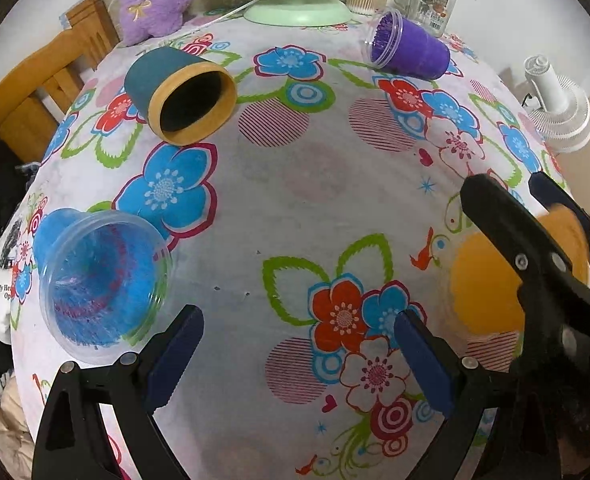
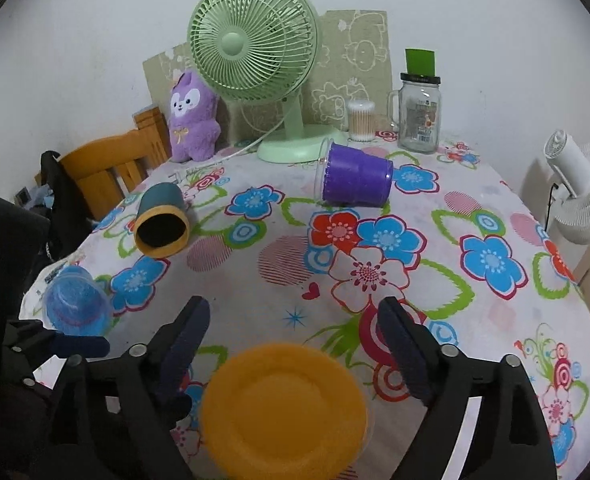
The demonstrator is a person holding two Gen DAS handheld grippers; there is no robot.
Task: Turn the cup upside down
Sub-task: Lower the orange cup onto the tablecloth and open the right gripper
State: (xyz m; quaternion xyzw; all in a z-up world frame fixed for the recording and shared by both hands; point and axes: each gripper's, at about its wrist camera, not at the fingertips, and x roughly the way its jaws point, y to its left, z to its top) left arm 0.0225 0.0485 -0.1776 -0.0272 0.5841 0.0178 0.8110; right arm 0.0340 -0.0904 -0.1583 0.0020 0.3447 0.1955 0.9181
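Orange cup (image 2: 285, 410) sits closest to us in the right wrist view, its flat base facing up, low between the spread fingers (image 2: 405, 354) of the right gripper (image 2: 293, 354); neither pad touches it, and whether it rests on the table (image 2: 495, 320) we cannot tell. From the left wrist view the same orange cup (image 1: 491, 280) shows at the near right, partly hidden behind the right gripper (image 1: 535, 216).

Left gripper (image 1: 299, 356) hangs over bare flowered cloth, fingers (image 1: 175, 356) spread wide, pinching nothing.

Blue cup (image 1: 103, 288) lies on its side at the near left, clear rim toward us, just beside the left finger. Teal cup (image 1: 183, 96) with tan rim lies on its side farther back on the left, mouth facing near-right. Purple cup (image 1: 409, 46) lies on its side at the far right, mouth pointing left.

Along the far edge: purple plush (image 2: 193, 118) at left, green fan (image 2: 255, 56) in the middle, cotton swab tub (image 2: 361, 120), glass jar (image 2: 419, 114) with a green cup (image 2: 419, 62) on its lid. White fan (image 2: 579, 188) stands off the table at right. Wooden chair (image 2: 107, 164) at far left.
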